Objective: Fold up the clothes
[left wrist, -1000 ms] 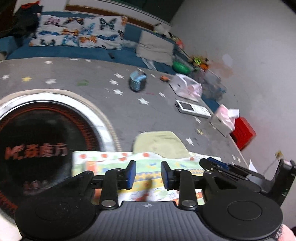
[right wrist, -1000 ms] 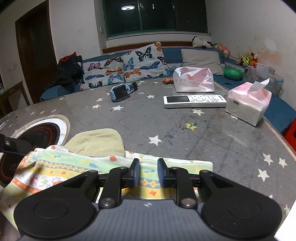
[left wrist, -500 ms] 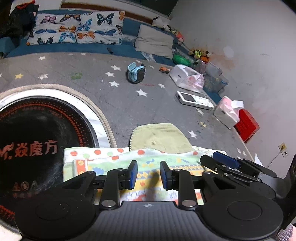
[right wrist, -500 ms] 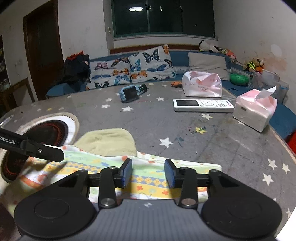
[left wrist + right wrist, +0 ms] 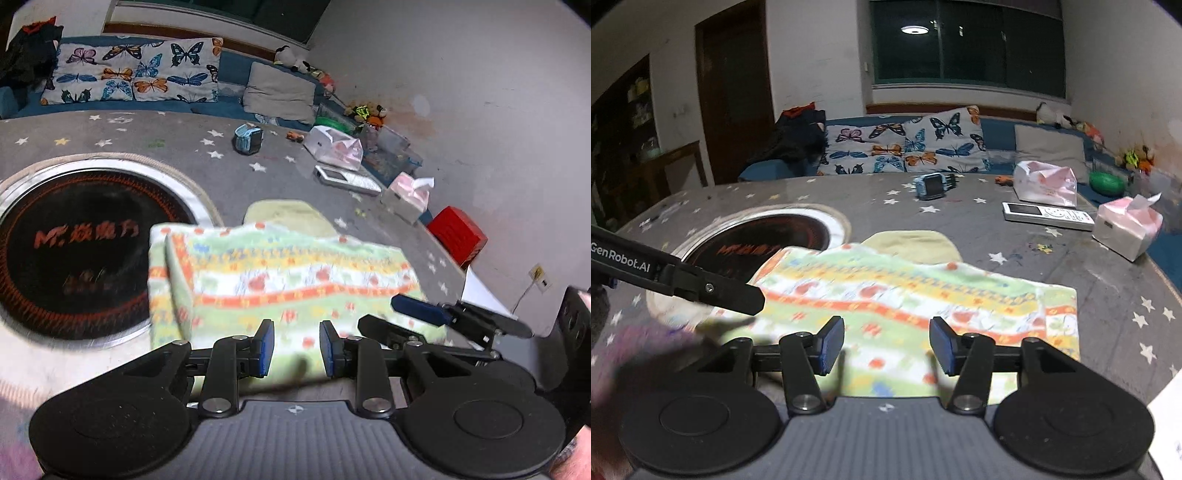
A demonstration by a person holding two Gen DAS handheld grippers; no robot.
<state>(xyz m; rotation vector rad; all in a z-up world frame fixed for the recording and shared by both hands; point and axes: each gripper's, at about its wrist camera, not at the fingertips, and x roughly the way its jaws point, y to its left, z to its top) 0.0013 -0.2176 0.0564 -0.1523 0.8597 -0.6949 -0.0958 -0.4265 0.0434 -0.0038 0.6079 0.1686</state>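
A colourful striped cloth (image 5: 280, 273) lies folded on the grey star-patterned table (image 5: 155, 140), with a pale green cloth (image 5: 291, 216) under its far edge. It also shows in the right wrist view (image 5: 923, 302). My left gripper (image 5: 293, 350) is open and empty above the cloth's near edge. My right gripper (image 5: 886, 345) is open wide and empty above the near edge too. The right gripper shows at the right of the left wrist view (image 5: 443, 317). The left gripper's finger (image 5: 701, 288) crosses the left of the right wrist view.
A round black induction hob (image 5: 74, 251) is set in the table at the left. Farther back lie a blue toy (image 5: 932, 186), a white remote (image 5: 1047, 216), a tissue box (image 5: 1126, 229) and a pink bag (image 5: 1045, 182). A sofa with butterfly cushions (image 5: 905, 147) stands behind.
Both grippers have let go of the cloth, opened and pulled back and up. The right jaws opened much wider. The cloth now lies folded on the table.
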